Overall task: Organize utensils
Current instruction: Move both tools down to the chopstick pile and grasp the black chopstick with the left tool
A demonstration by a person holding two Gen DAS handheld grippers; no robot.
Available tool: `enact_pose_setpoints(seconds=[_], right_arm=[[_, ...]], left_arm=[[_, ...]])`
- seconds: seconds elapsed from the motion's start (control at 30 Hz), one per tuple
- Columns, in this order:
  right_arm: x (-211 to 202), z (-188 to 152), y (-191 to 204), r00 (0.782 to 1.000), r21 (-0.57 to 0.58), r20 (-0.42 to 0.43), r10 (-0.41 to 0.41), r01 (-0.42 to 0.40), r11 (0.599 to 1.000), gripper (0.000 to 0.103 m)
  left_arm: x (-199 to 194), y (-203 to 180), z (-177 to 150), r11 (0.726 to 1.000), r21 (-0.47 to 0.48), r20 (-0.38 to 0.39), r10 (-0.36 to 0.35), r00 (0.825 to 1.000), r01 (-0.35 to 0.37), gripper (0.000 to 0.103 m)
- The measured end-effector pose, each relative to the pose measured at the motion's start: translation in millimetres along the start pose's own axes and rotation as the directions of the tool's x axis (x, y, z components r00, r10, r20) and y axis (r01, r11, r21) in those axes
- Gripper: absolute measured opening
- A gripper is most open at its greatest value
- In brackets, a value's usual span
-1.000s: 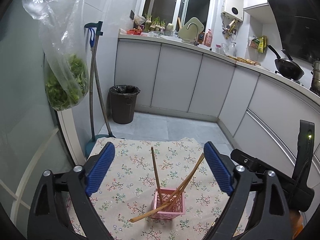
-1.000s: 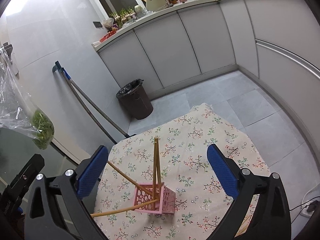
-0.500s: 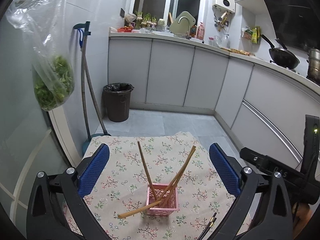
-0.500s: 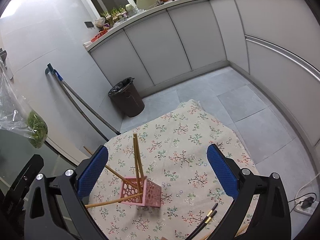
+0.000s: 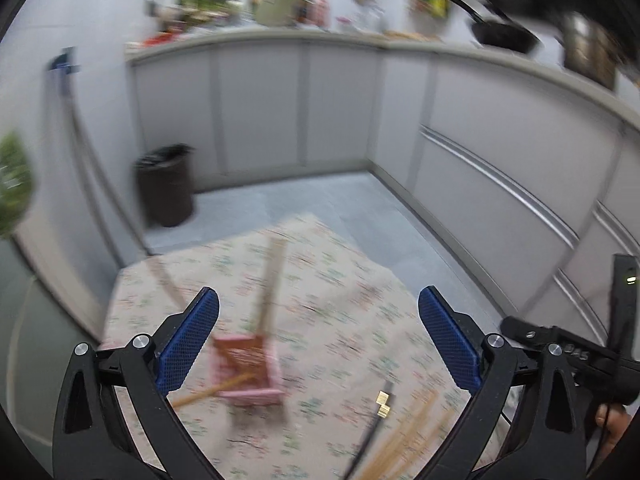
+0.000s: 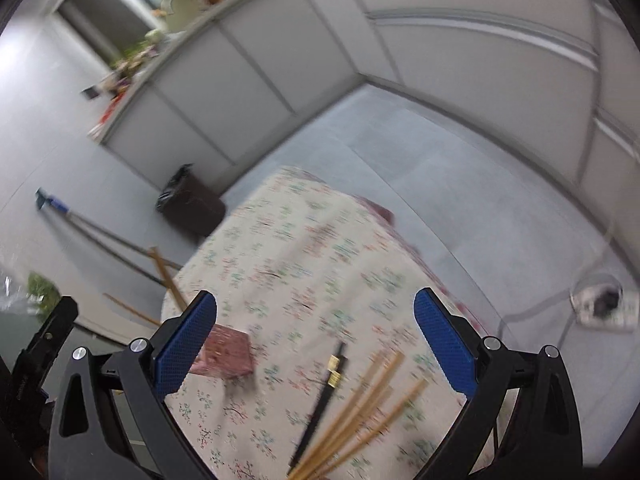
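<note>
A pink perforated holder (image 5: 249, 372) stands on the floral tablecloth (image 5: 340, 312) with several wooden chopsticks (image 5: 269, 284) leaning out of it; it also shows in the right wrist view (image 6: 224, 354). Loose wooden chopsticks (image 6: 360, 404) and a black pair with gold bands (image 6: 322, 392) lie on the cloth near the front; both show in the left wrist view too (image 5: 404, 436). My left gripper (image 5: 318, 344) is open and empty above the cloth. My right gripper (image 6: 316, 344) is open and empty above the loose chopsticks. Both views are motion-blurred.
A dark trash bin (image 5: 164, 184) and a mop (image 5: 86, 152) stand by the far wall. Grey kitchen cabinets (image 5: 304, 104) run along the back and right. A power strip (image 6: 604, 308) lies on the floor at right. A bag of greens (image 5: 12, 184) hangs at left.
Both grippers have swung right and tilted down. The loose chopsticks at the front have come into fuller view, and the holder has shifted left in both views.
</note>
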State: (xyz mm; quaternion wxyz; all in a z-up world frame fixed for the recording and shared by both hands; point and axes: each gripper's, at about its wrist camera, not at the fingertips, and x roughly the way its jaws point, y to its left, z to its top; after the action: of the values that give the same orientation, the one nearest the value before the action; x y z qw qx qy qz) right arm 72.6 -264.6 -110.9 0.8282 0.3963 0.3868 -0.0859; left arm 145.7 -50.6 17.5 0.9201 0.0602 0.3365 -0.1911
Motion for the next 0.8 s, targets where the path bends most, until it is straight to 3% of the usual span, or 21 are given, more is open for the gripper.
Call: enact_pose_setpoints(seconds=[0.1,0.17,0.23,0.33,0.43,0.47,0.5,0.57,0.6,0.63,0.7,0.8], right_arm=[[9,-13,-56,0.996,0.197,-0.086,-0.011,0.028,0.98,0.096],[16,-21,-79,0.992,0.294,-0.122,-0.009,0.045,0.955,0.096],[24,-26,-95,0.986,0.367,-0.167,0.01,0.053,0.929,0.096],[31,-29,-97,0.981,0.376,-0.192,0.017,0.058,0.925,0.096],[37,-31,-98,0.975,0.385,-0.218,0.034,0.054,0.921,0.096],[40,-32,-98,0.972,0.389,-0.232,0.043,0.052,0.92,0.096],[41,-32,-98,0.97,0.39,-0.24,0.048,0.052,0.919,0.096],[45,-33,-97,0.966,0.388,-0.252,0.053,0.051,0.92,0.096],[46,-33,-96,0.966,0.384,-0.254,0.054,0.05,0.922,0.096],[47,-32,-95,0.965,0.378,-0.257,0.055,0.048,0.925,0.096],[49,-32,-91,0.964,0.361,-0.261,0.056,0.043,0.931,0.096],[51,-32,-84,0.962,0.333,-0.267,0.053,0.041,0.942,0.096]], left_arm=[[30,-36,-7,0.991,0.066,-0.123,-0.11,0.986,0.119,0.096],[60,-57,-16,0.981,0.075,-0.245,-0.158,0.957,0.181,0.096],[105,-74,-33,0.972,0.048,-0.402,-0.193,0.895,0.231,0.096],[155,-85,-55,0.971,0.006,-0.538,-0.199,0.819,0.239,0.094],[205,-81,-82,0.979,-0.024,-0.646,-0.17,0.744,0.203,0.076],[222,-79,-91,0.981,-0.032,-0.679,-0.163,0.716,0.192,0.063],[231,-74,-98,0.982,-0.034,-0.696,-0.156,0.701,0.185,0.055],[249,-69,-112,0.987,-0.024,-0.719,-0.126,0.684,0.156,0.047],[248,-70,-109,0.986,-0.02,-0.701,-0.131,0.701,0.164,0.047],[247,-69,-107,0.987,-0.018,-0.697,-0.129,0.705,0.162,0.044],[248,-67,-107,0.989,-0.011,-0.704,-0.112,0.702,0.147,0.028],[246,-61,-107,0.991,-0.014,-0.712,-0.103,0.694,0.133,0.024]])
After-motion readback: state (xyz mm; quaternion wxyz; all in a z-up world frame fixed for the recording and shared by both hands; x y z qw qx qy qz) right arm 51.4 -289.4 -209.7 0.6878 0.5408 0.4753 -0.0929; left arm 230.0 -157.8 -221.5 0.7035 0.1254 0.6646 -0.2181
